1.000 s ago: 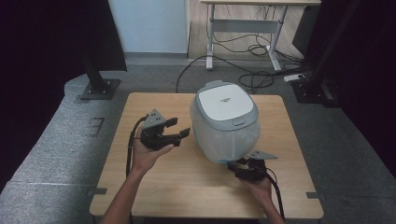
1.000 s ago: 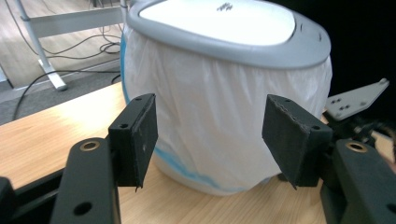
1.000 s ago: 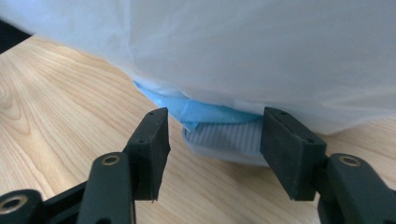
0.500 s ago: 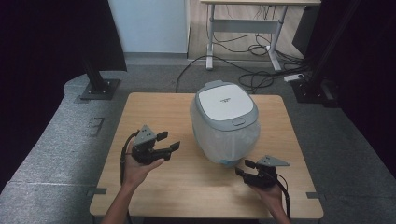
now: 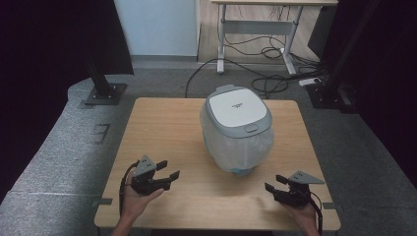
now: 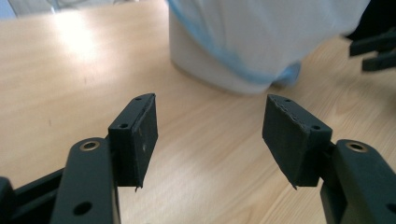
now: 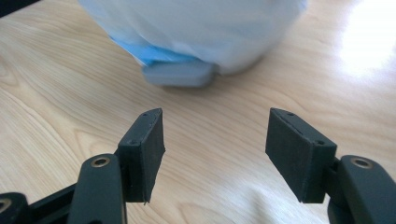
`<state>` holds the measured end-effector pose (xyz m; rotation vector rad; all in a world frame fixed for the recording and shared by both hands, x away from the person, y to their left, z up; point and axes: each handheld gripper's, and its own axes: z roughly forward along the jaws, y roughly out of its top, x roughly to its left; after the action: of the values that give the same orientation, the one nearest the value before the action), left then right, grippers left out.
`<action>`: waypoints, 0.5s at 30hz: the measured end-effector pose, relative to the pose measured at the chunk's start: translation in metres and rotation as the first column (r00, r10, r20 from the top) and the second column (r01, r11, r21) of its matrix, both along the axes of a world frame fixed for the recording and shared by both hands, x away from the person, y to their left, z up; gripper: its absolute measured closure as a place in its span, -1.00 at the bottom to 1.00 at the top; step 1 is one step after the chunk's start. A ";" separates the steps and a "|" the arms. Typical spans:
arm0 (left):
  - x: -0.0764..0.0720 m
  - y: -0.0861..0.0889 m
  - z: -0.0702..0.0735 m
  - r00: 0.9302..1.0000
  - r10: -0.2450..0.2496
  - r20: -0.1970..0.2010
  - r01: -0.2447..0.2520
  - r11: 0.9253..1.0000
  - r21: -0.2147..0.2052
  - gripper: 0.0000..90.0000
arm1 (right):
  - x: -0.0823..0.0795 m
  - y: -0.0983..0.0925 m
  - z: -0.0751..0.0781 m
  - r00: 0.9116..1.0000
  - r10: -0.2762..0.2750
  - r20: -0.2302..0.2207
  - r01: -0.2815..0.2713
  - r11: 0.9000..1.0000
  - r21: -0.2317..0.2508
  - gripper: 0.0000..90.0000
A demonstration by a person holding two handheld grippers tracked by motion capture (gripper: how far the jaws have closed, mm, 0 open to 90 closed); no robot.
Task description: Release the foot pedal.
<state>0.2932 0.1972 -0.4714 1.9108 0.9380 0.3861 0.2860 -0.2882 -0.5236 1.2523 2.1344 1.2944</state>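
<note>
White bin (image 5: pixel 238 129), between left gripper (image 5: pixel 166 173), right gripper (image 5: pixel 273 184), untouched

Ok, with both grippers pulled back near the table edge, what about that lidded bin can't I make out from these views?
- White pedal bin with grey-rimmed lid: its contents, high view, shut lid covers them.
- Small print on the lid: high view, too small to read.
- Bin's top: left gripper view, cut off by the upper edge.
- Translucent bag with blue trim: right gripper view, blurred, so its fastening is unclear.
- Grey pedal: blurred, partly under the bag.

Both grippers (image 5: pixel 164 173) (image 5: pixel 273 184) empty (jaws apart)
</note>
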 end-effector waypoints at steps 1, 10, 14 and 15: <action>0.000 0.000 -0.004 1.000 0.000 -0.007 0.000 1.000 0.004 -0.20 | 0.001 -0.003 -0.002 1.000 -0.007 -0.011 0.007 1.000 0.003 -0.20; 0.002 0.002 -0.029 0.999 0.028 -0.045 -0.027 0.999 0.038 -0.21 | 0.010 -0.014 -0.012 0.998 -0.046 -0.048 0.045 0.999 -0.017 -0.21; 0.002 0.003 -0.031 0.998 0.036 -0.047 -0.035 0.999 0.039 -0.21 | 0.012 -0.017 -0.015 0.997 -0.060 -0.053 0.059 0.998 -0.028 -0.23; 0.002 0.004 -0.031 0.998 0.038 -0.048 -0.036 0.999 0.039 -0.21 | 0.013 -0.017 -0.015 0.997 -0.063 -0.052 0.061 0.997 -0.037 -0.24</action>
<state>0.2950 0.2011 -0.5025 1.9473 1.0055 0.3827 0.2988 -0.3050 -0.5388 1.3416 2.1274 1.2056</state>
